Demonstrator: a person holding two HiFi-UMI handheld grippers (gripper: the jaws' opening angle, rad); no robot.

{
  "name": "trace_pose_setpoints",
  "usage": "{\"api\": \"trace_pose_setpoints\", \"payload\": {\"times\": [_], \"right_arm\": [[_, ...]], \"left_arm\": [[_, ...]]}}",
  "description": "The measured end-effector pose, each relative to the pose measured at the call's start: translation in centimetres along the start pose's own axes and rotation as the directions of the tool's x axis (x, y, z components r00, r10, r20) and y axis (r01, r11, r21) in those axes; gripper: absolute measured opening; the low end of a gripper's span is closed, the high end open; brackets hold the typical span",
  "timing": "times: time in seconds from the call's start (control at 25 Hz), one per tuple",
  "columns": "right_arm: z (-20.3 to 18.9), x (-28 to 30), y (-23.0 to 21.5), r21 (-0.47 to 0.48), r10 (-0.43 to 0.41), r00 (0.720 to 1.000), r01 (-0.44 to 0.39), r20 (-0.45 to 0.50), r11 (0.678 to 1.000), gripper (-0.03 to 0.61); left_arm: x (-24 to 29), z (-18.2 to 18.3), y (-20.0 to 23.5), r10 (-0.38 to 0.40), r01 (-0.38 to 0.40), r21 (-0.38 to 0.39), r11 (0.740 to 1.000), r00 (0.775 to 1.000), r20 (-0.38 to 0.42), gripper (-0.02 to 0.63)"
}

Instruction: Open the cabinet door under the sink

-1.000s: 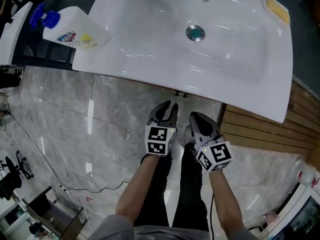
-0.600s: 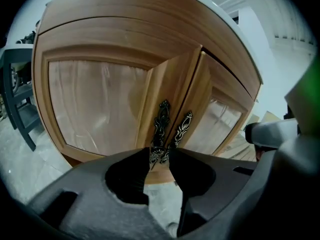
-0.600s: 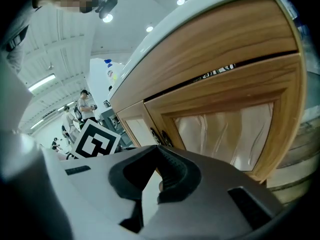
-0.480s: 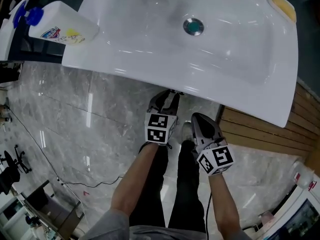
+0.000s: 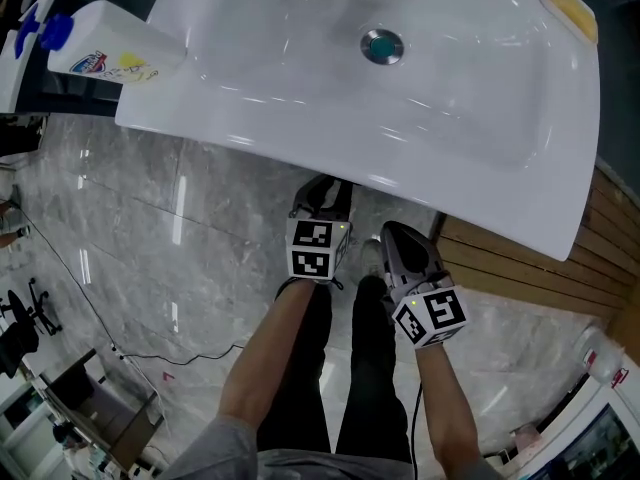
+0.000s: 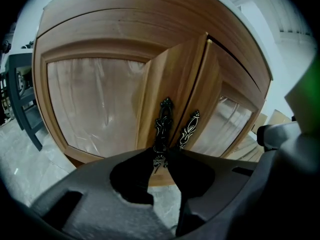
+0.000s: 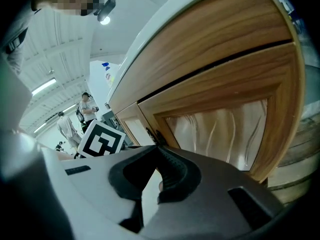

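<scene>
My left gripper [image 6: 160,153] is at the cabinet under the sink. Its jaws have just been closing and now stand narrow on the lower end of the left door handle [image 6: 163,121], with a dark tip against each side of it. The rest of that ornate black handle rises straight ahead above the tips. The right door handle [image 6: 189,129] is just beside it, to the right of my jaws and untouched. I count two wooden doors. The left door [image 6: 167,74] spreads ahead and to the left of this gripper. The right door [image 6: 206,91] runs off to its right. Each carries one frosted glass panel, so two panels and two handles in all. My right gripper [image 7: 156,149] is near the left one, a little further back from the cabinet. Its jaws are only slightly apart, and nothing is between them. The right door's glass panel [image 7: 220,129] is ahead of it and to its right, and the left gripper's marker cube [image 7: 102,140] shows at its left. From the head view, the left gripper [image 5: 325,193] reaches under the front rim of the single white sink [image 5: 300,98], and the right gripper [image 5: 393,234] is just short of that rim. Above both I see one drain [image 5: 382,45], one yellow bar [image 5: 572,10] at the far right corner, and one white bottle [image 5: 110,53] with a blue cap off to the left.
</scene>
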State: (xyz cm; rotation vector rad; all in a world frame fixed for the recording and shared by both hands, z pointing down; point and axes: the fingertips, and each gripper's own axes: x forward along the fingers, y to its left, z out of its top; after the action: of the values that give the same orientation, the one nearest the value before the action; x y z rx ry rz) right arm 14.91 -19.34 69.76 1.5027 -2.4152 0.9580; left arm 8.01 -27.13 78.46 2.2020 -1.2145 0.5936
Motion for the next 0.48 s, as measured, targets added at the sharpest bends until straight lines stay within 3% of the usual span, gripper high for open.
{"api": "trace_pose_setpoints", "payload": {"times": [0.48], "right_arm": [[-0.32,0.72,0.99,0.007,0.098,0.995,-0.098,-0.036,0.995,0.009]], "left_arm": [[-0.57,-0.44,0.07,-0.004,0.004,-0.005,1.0,1.0,-0.017,0.086]]}}
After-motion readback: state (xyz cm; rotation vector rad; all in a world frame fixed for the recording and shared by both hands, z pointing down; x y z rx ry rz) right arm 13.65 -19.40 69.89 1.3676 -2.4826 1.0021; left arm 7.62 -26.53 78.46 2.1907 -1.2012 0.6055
